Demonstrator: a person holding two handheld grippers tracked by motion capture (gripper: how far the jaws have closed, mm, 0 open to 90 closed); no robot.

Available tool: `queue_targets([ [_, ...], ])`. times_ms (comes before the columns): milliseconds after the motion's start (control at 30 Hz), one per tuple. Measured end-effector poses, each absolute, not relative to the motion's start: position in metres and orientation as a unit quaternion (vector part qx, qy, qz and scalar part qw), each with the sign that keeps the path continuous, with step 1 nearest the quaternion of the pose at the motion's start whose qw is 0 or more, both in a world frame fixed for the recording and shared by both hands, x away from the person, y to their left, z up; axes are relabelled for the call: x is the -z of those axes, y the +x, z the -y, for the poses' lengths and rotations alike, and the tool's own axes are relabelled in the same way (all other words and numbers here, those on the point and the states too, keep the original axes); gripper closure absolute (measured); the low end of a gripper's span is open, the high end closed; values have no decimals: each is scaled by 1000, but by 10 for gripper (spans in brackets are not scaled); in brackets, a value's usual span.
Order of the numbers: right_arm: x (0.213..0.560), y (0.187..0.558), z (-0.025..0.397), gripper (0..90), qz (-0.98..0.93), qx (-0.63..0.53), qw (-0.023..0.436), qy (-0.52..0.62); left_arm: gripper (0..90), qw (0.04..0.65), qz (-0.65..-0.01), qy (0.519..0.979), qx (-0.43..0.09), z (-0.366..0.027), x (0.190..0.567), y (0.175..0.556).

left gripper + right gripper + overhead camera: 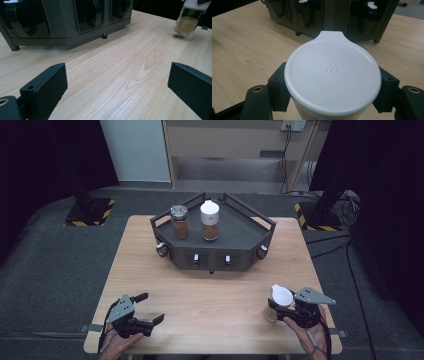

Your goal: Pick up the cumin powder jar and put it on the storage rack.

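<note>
The jar (278,306) stands near the front right corner of the worktop (210,295), a clear-walled container with a broad white lid (333,75) and a pale powder filling roughly its lower part, as seen in the left gripper view (188,21). The right gripper (292,312) has its jaws closed against the jar just under the lid, one on either side.

Judged from its look, the wall is glass or hard clear plastic: stiff, smooth and likely slippery, and breakable if dropped. The fill suggests moderate weight, carried low. The lid overhangs the body and bears a small pouring tab on its far side; whether it is screwed or merely pressed on cannot be told, so the lid should not bear the load. The present hold, on the body beneath the lid's rim, looks the sound one, since the rim would check any downward slip.

The left gripper (145,312) rests near the front left corner, jaws spread wide with nothing between them, well apart from the jar.

Toward the rear centre sits a dark angled rack (215,237). On its top shelf stand two further jars side by side, one with a metal-look cap (180,221), one white-capped (209,220), both holding brown contents.
</note>
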State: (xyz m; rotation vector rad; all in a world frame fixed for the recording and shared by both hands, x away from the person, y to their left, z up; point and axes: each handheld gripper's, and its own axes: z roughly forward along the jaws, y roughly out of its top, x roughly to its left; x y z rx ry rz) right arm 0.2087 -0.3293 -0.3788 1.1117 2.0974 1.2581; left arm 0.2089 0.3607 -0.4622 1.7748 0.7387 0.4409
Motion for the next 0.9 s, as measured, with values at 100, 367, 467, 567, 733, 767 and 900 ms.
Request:
queue_targets([
  [100,369,214,327,305,-763,-457,222,400,12,553,-313,749,-187,-361,463,209],
  [367,341,232,317,305,-776,-450,211,388,12,553,-313,749,-186,-361,463,209],
  [467,329,239,312,305,-782,-446,208,382,12,554,-314,749,-186,-361,463,209],
  [567,316,246,307,305,-785,-444,202,382,12,553,-314,749,-186,-361,463,209],
  [733,300,256,301,306,-789,-444,197,377,12,552,-315,750,-184,-361,462,209],
  [767,296,258,300,305,-790,-443,194,377,12,552,-315,750,-184,-361,462,210],
  [900,282,267,296,306,-793,-444,190,370,12,552,-315,750,-184,-361,462,210],
])
